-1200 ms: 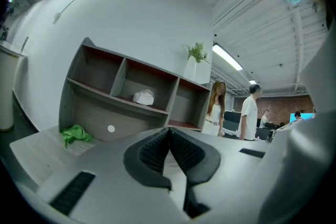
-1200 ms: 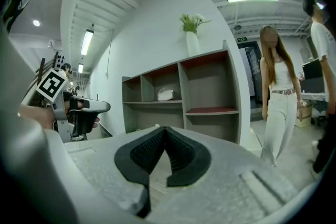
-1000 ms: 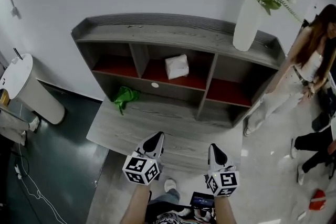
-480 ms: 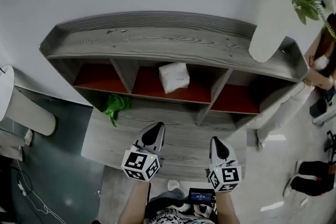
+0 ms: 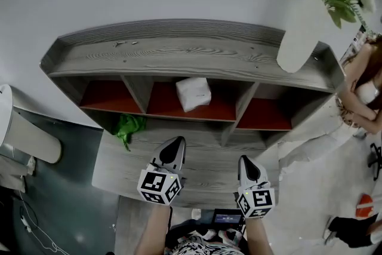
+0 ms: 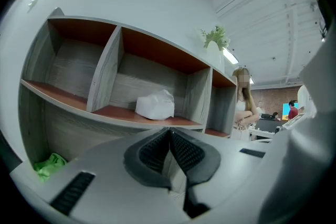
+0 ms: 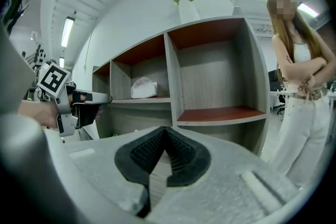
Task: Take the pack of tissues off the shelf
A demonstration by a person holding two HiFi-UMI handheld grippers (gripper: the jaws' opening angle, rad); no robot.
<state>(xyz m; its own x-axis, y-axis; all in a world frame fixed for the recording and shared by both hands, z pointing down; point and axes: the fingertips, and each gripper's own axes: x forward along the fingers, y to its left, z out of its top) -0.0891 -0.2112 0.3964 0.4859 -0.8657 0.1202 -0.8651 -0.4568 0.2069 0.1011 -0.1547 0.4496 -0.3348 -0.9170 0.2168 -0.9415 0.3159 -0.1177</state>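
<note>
grey woodgrain shelf (image 5: 179, 60), crinkled tissue pack (image 5: 193, 94)

A grey wood-grain shelf (image 5: 179, 57) stands against the wall, with three red-floored compartments in a row; the white pack of tissues (image 5: 193, 93) lies in the middle one; on the top board, at two o'clock from the pack, stands a white vase (image 5: 301, 33) of greenery; a green cloth (image 5: 128, 127) lies at eight o'clock on the lower board (image 5: 209, 167).

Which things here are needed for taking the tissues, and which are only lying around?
For the job: pack of tissues, middle compartment; shelf; left gripper and right gripper, both shut, empty.
Lying about: green cloth below the compartments; white vase with plant on the shelf top.
</note>
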